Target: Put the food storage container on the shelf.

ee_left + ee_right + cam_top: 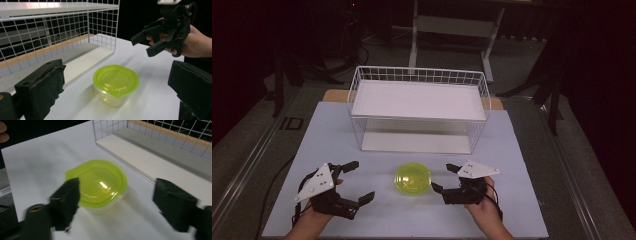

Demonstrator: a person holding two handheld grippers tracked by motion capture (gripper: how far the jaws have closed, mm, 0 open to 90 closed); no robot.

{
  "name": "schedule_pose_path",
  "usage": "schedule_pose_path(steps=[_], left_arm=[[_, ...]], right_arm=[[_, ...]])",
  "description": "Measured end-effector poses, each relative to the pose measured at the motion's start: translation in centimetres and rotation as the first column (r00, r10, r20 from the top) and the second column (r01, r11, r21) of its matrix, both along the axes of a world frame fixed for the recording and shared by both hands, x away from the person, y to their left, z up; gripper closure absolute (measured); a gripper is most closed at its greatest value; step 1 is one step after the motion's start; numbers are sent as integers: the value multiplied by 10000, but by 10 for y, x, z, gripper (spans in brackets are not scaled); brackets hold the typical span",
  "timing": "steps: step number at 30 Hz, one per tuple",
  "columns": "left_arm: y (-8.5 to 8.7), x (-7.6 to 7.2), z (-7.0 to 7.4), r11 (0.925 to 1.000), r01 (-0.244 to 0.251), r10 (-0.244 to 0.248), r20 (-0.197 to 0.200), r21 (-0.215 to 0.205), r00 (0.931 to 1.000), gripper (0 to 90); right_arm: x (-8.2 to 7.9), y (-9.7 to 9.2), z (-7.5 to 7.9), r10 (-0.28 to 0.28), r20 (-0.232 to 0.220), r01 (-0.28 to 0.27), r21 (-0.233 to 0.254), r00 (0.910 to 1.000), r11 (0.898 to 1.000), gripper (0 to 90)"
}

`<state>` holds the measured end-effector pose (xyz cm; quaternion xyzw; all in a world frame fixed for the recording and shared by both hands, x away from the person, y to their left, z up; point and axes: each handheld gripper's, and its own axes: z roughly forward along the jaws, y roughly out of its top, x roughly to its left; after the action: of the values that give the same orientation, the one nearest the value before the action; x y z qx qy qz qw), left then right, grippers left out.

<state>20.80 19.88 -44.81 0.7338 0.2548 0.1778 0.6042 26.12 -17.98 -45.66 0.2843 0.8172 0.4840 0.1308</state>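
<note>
A small clear round container with a lime-green lid stands on the white table sheet, in front of a white wire shelf rack. My left gripper is open to the left of the container, a short gap away. On the other side my right gripper is open too, its jaws close to the container's right side without touching it. In the left gripper view the container sits ahead between my wide jaws, with the right gripper beyond it. The right gripper view frames the container between its spread jaws.
The rack has a flat top shelf and a lower board, with mesh walls at the sides and back. The white sheet covers the table out to its edges. Dark floor and a desk frame lie behind.
</note>
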Motion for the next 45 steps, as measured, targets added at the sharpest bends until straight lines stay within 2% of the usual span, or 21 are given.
schedule_pose_path(steps=[3, 4, 7, 8, 9, 12, 15, 18, 21, 23, 26, 28, 30, 31, 33, 34, 39, 41, 42, 43, 45], left_arm=[[-4, 6, 3, 10000, 61, -61, -118, 6, 9999, 14], [-6, 8, 3, 10000, 51, -51, -124, -8, 9999, 14], [-11, 15, 3, 9999, 102, -104, -336, -73, 9994, 14], [-13, 18, 2, 10000, 52, -54, -436, -60, 9990, 14], [-15, 20, 2, 9999, 110, -113, -565, -65, 9983, 14], [-20, 28, -1, 9998, 170, -179, -939, -106, 9954, 14], [-26, 34, -4, 9999, 92, -83, -1200, 63, 9927, 14], [-30, 39, -7, 10000, -19, 31, -1457, 84, 9893, 13], [-34, 42, -11, 9998, -133, 157, -1676, 153, 9857, 13], [-37, 44, -14, 9996, -146, 188, -1869, 239, 9822, 13], [-43, 48, -19, 9990, -291, 362, -2317, 338, 9721, 14], [-46, 51, -23, 9980, -439, 544, -2640, 455, 9630, 14], [-49, 53, -28, 9975, -507, 632, -3021, 491, 9512, 14], [-50, 53, -30, 9975, -520, 647, -3146, 484, 9470, 14], [-53, 55, -35, 9974, -492, 643, -3503, 518, 9344, 15], [-55, 55, -36, 9972, -476, 650, -3602, 570, 9306, 17], [-60, 60, -45, 9973, -576, 718, -4179, 465, 9056, 66], [-60, 64, -48, 9959, -819, 909, -4526, 394, 8871, 139], [-60, 66, -49, 9951, -915, 982, -4725, 372, 8758, 146], [-60, 68, -50, 9952, -944, 941, -4878, 241, 8679, 155], [-60, 69, -52, 9937, -1095, 1061, -5024, 228, 8581, 210]], right_arm=[[4, 1, 0, -81, -37, 81, 162, 10000, 9998, 254], [9, 2, -1, 96, -203, -92, 216, 9997, 9997, 259], [12, 3, 0, -10, 47, 10, 27, 10000, 10000, 259], [16, 4, 0, 132, -101, -128, 395, 9999, 9991, 258], [18, 4, 1, 121, -180, -113, 458, 9998, 9989, 243], [21, 6, 3, -3, -138, 8, 378, 9999, 9993, 205], [22, 8, 4, -131, -147, 134, 189, 9998, 9997, 185], [24, 11, 3, -182, -398, 191, 228, 9990, 9996, 174], [25, 13, 0, -125, -760, 134, 113, 9970, 9998, 170], [27, 14, -2, 1, -1107, 25, 237, 9939, 9997, 162], [32, 15, -7, 141, -1615, -79, 392, 9868, 9992, 167], [35, 17, -10, 88, -1763, -20, 386, 9843, 9993, 165], [37, 19, -14, -84, -1882, 176, 468, 9821, 9987, 163], [39, 20, -16, -130, -2166, 267, 604, 9762, 9978, 143], [40, 21, -19, -218, -2340, 355, 542, 9720, 9979, 151], [41, 21, -21, -270, -2493, 401, 477, 9680, 9981, 151], [42, 19, -25, -412, -2762, 624, 684, 9602, 9957, 257], [43, 17, -25, -482, -2885, 733, 771, 9563, 9943, 317], [44, 16, -26, -475, -3018, 759, 832, 9522, 9936, 332], [44, 16, -26, -517, -3064, 799, 804, 9505, 9936, 370], [44, 16, -28, -510, -3271, 797, 749, 9436, 9940, 420]])
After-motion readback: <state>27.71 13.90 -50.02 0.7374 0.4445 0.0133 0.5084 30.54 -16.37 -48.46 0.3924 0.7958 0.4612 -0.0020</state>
